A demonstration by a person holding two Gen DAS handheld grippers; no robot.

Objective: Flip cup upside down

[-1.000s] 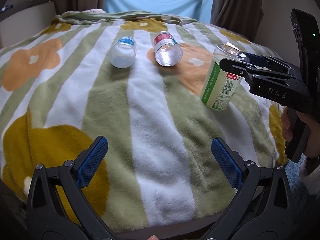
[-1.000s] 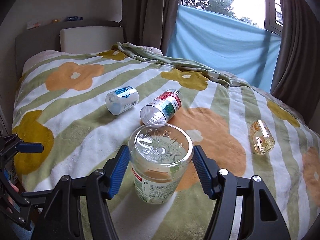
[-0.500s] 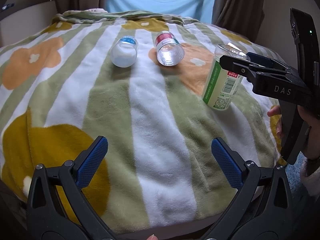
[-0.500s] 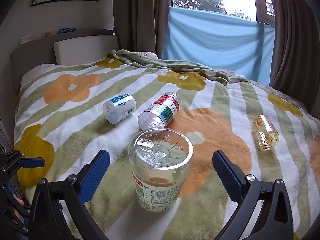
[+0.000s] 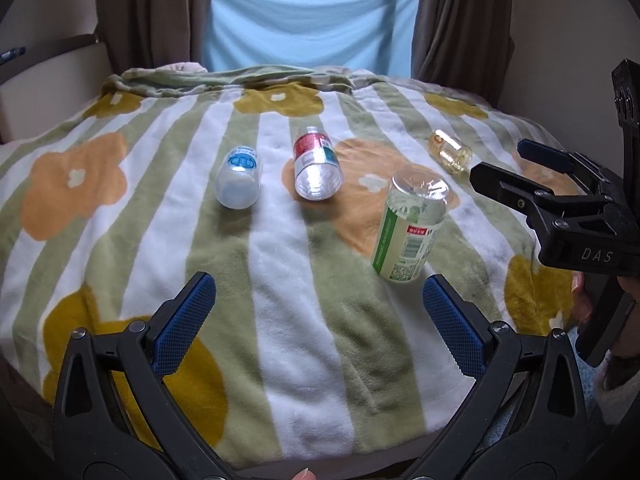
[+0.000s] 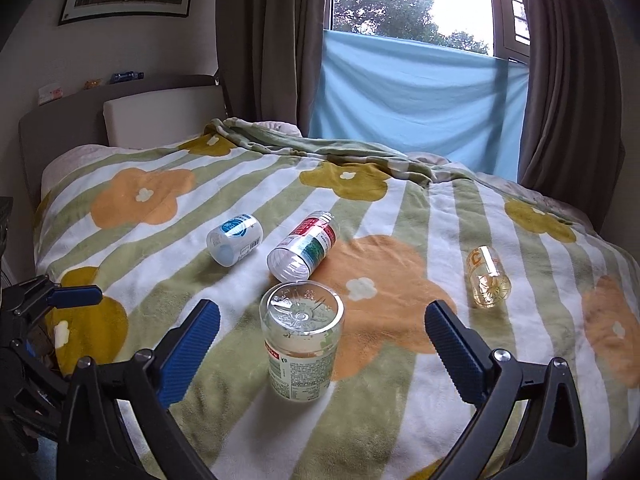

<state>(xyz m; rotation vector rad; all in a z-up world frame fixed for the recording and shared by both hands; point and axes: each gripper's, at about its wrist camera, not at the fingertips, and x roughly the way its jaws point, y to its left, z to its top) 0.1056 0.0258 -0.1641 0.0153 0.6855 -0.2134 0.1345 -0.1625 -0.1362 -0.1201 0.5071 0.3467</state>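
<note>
Both grippers are spread wide with nothing between their blue pads: the right gripper (image 6: 322,350) hangs just short of the cup (image 6: 301,346), and the left gripper (image 5: 318,320) hovers apart over the near edge of the blanket (image 5: 280,320). That clear cup (image 5: 412,226), with its green and white label, stands mouth-down on the blanket, base up, leaning slightly. From the cup in the right wrist view, a red-labelled cup (image 6: 304,246) lies on its side at 12 o'clock, a white blue-labelled cup (image 6: 235,239) at 11 o'clock, and a small amber glass (image 6: 487,277) at 2 o'clock, well apart.
</note>
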